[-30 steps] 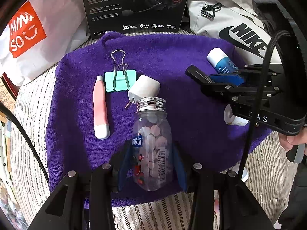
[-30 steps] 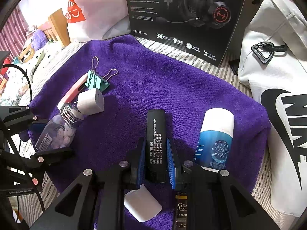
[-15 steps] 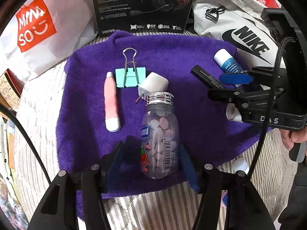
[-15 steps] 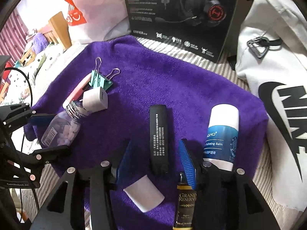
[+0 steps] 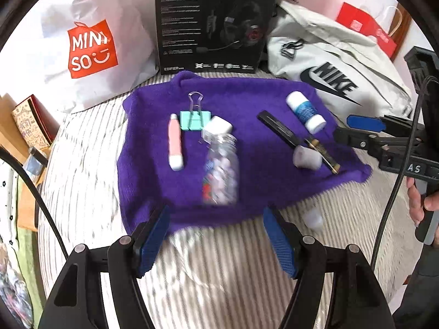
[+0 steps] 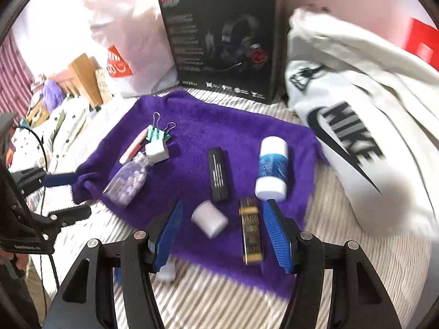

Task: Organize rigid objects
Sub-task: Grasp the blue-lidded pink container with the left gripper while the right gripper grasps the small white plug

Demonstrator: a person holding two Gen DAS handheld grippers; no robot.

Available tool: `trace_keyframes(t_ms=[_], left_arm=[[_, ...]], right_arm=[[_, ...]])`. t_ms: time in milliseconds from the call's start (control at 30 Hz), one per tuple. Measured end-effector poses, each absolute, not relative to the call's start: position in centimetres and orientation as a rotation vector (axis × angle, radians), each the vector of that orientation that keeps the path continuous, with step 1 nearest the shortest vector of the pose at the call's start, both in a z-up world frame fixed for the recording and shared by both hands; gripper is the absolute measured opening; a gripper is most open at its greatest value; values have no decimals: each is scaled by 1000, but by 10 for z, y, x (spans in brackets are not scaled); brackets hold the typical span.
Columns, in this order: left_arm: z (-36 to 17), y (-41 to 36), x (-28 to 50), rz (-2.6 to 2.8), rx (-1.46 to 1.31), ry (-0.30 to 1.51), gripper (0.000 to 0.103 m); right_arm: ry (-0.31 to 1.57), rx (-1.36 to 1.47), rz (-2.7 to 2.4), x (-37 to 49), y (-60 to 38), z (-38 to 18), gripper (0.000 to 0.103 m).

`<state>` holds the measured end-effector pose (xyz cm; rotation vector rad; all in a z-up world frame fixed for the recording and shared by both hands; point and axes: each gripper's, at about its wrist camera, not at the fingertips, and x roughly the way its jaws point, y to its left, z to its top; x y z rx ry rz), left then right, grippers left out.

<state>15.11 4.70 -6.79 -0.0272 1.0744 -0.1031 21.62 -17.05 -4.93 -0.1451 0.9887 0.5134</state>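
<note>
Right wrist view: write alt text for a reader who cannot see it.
The open right gripper hovers over the near edge of a purple towel holding a black stick, a blue-labelled white tube, a gold-and-black tube, a white cap, a pill bottle and a teal binder clip. The open left gripper sits at far left.

Both grippers share one build. The left gripper has two black angular arms, each tipped with a ribbed blue pad and fastened by round silver screws. A black cable curves along at 9 o'clock. The right gripper looks alike: black frame, ribbed blue pads, silver screws. Seen from the left wrist at 3 o'clock, its black body carries pale letters "AS", and a black cable drapes over it. A hand grips a grey handle there.
</note>
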Motion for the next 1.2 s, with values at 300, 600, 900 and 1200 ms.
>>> trace_keyframes(t_ms=[300, 600, 900, 1200], left_arm=[[-96, 0, 105, -221, -44, 1065, 69], [-120, -28, 112, -215, -70, 1120, 68], [-131, -26, 121, -170, -79, 1141, 25], [-115, 5, 107, -135, -73, 1116, 22]], right_arm=[[1013, -69, 431, 129, -238, -58, 69], [1105, 67, 372, 84, -278, -93, 69], [1118, 61, 414, 79, -268, -99, 69], [1101, -1, 484, 94, -228, -96, 69]])
